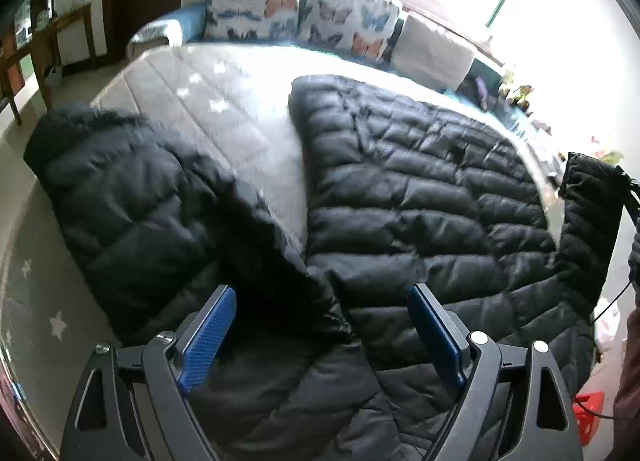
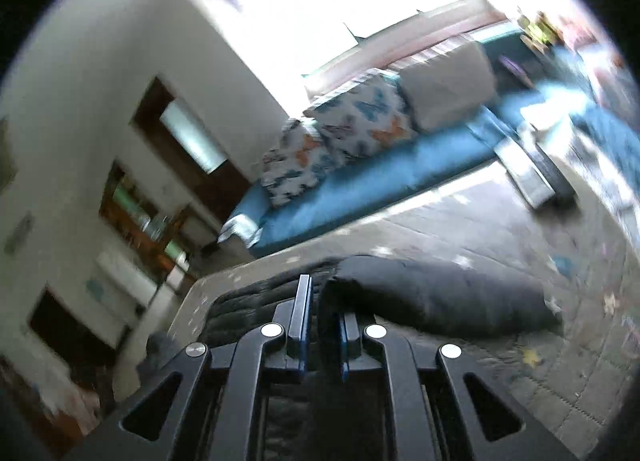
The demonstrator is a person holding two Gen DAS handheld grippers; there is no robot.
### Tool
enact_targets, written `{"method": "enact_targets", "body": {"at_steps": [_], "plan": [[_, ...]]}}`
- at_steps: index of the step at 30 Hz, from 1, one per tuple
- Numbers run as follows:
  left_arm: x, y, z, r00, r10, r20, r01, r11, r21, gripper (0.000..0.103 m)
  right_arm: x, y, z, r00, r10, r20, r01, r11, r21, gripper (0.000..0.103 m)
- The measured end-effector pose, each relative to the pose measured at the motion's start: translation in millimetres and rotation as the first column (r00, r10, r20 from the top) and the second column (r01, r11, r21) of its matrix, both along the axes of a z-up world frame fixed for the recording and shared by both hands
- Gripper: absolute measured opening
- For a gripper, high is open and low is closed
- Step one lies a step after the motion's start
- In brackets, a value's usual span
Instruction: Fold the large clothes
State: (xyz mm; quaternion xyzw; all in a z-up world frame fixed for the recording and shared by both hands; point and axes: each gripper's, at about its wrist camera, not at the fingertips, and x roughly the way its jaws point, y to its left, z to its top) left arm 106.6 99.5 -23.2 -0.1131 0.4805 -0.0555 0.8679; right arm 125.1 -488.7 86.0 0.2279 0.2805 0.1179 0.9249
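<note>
Meanwhile right tongs (image 2: pixel 323 325) pinch the jacket (image 2: pixel 432 297); left tongs (image 1: pixel 322 325) gape empty.

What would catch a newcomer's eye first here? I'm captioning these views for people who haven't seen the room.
A big black puffer jacket sprawls over the grey quilted mat, filling the left wrist view, with the left gripper open above it. At the right edge, a sleeve is lifted, pinched in the shut right gripper. Behind, butterfly-print cushions line a blue bench under a glaring window.

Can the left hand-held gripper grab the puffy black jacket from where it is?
Probably yes. The left hand-held gripper is wide open right above the puffy black quilted jacket, with nothing between them.
</note>
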Motion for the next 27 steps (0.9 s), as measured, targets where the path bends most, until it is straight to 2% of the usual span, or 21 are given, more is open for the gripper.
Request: {"method": "enact_targets", "body": {"at_steps": [3,5,6,8,10,12,14,17,18,20,21,24,27], "plan": [[-12,9,17,0.998,-0.009,0.061,0.01,1.0,-0.016,0.094,-22,62,27,0.992,0.116,0.044,-0.11,0.988,-0.112,0.013],[-20,14,23,0.996,-0.013,0.09,0.016,0.999,-0.032,0.094,-42,117,37,0.972,0.229,0.045,-0.215,0.953,-0.213,0.013],[-23,17,25,0.995,-0.016,0.099,0.02,0.999,-0.042,0.094,-47,131,37,0.964,0.263,0.037,-0.247,0.939,-0.24,0.013],[-32,20,26,0.993,-0.026,0.114,0.032,0.998,-0.055,0.094,-64,190,31,0.924,0.382,-0.016,-0.365,0.869,-0.334,0.013],[-40,24,25,0.991,-0.032,0.127,0.04,0.997,-0.065,0.094,-72,230,19,0.887,0.455,-0.08,-0.446,0.8,-0.401,0.013],[-49,27,22,0.991,-0.036,0.13,0.047,0.995,-0.085,0.094,-82,277,-5,0.841,0.512,-0.173,-0.527,0.708,-0.47,0.013],[-56,29,19,0.99,-0.039,0.134,0.055,0.992,-0.113,0.094,-91,316,-45,0.795,0.534,-0.287,-0.597,0.611,-0.52,0.013],[-68,32,15,0.99,-0.042,0.136,0.062,0.988,-0.144,0.094,-93,348,-104,0.752,0.513,-0.414,-0.654,0.503,-0.564,0.013],[-71,32,14,0.99,-0.046,0.135,0.067,0.986,-0.153,0.094,-93,352,-119,0.749,0.502,-0.433,-0.658,0.488,-0.573,0.014],[-78,29,14,0.989,-0.056,0.135,0.078,0.983,-0.167,0.094,-91,351,-129,0.747,0.488,-0.451,-0.664,0.519,-0.538,0.018],[-82,28,14,0.989,-0.06,0.136,0.083,0.982,-0.172,0.094,-90,350,-133,0.75,0.479,-0.457,-0.661,0.521,-0.54,0.018],[-92,23,13,0.987,-0.073,0.145,0.102,0.973,-0.206,0.094,-92,346,-129,0.765,0.47,-0.441,-0.643,0.517,-0.565,0.018],[-98,18,13,0.986,-0.076,0.148,0.109,0.968,-0.227,0.094,-96,348,-117,0.778,0.475,-0.412,-0.627,0.537,-0.565,0.018]]}}
